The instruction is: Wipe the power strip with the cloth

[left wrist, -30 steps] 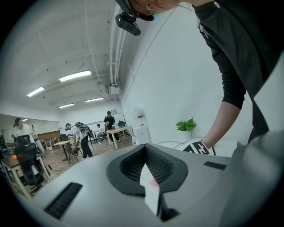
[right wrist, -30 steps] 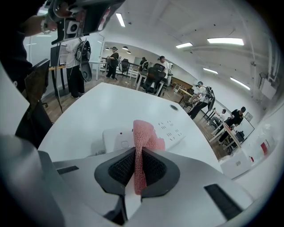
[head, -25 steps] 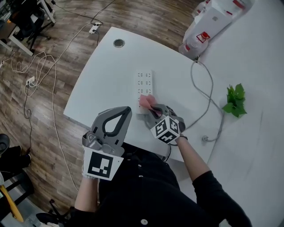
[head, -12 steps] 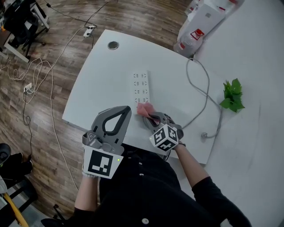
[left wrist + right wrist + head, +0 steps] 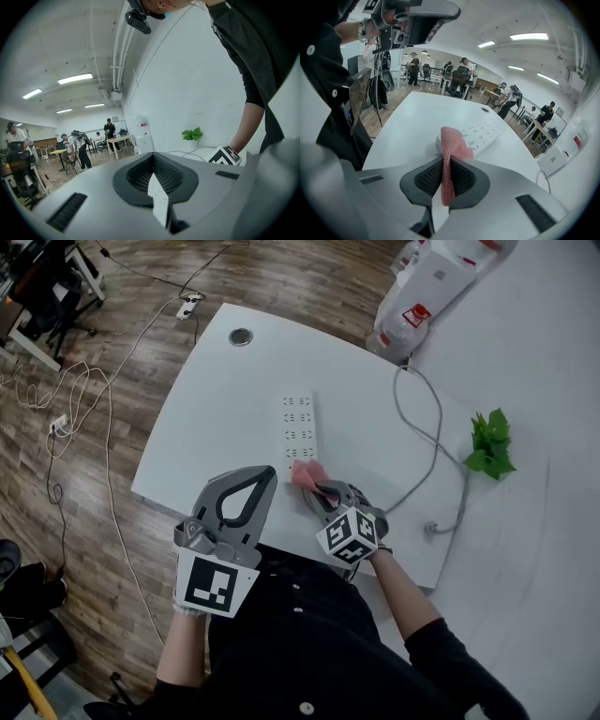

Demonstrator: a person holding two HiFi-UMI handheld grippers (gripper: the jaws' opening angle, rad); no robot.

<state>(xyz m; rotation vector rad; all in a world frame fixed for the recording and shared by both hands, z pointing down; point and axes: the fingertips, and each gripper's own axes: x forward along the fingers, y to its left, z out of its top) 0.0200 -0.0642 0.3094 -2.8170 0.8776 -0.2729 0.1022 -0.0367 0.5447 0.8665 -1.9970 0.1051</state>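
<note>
A white power strip (image 5: 298,427) lies lengthwise on the white table (image 5: 216,418); the right gripper view shows it just beyond the jaws (image 5: 480,133). My right gripper (image 5: 323,491) is shut on a pink cloth (image 5: 307,474), and the cloth's free end rests at the strip's near end. Seen from the right gripper (image 5: 445,161), the cloth (image 5: 451,150) stands pinched upright between the pads. My left gripper (image 5: 255,479) is held up off the table's near edge, left of the strip, shut and holding nothing. From the left gripper (image 5: 153,157), a sliver of the strip shows through the jaws.
A grey cable (image 5: 436,456) curves across the table right of the strip. A small green plant (image 5: 492,442) sits at the far right, a round grommet (image 5: 241,336) at the far corner. A white appliance (image 5: 431,287) stands behind. Cords (image 5: 103,399) trail on the wooden floor at left.
The right gripper has drawn the cloth back a little along the strip toward its near end. The left gripper has stayed where it was.
</note>
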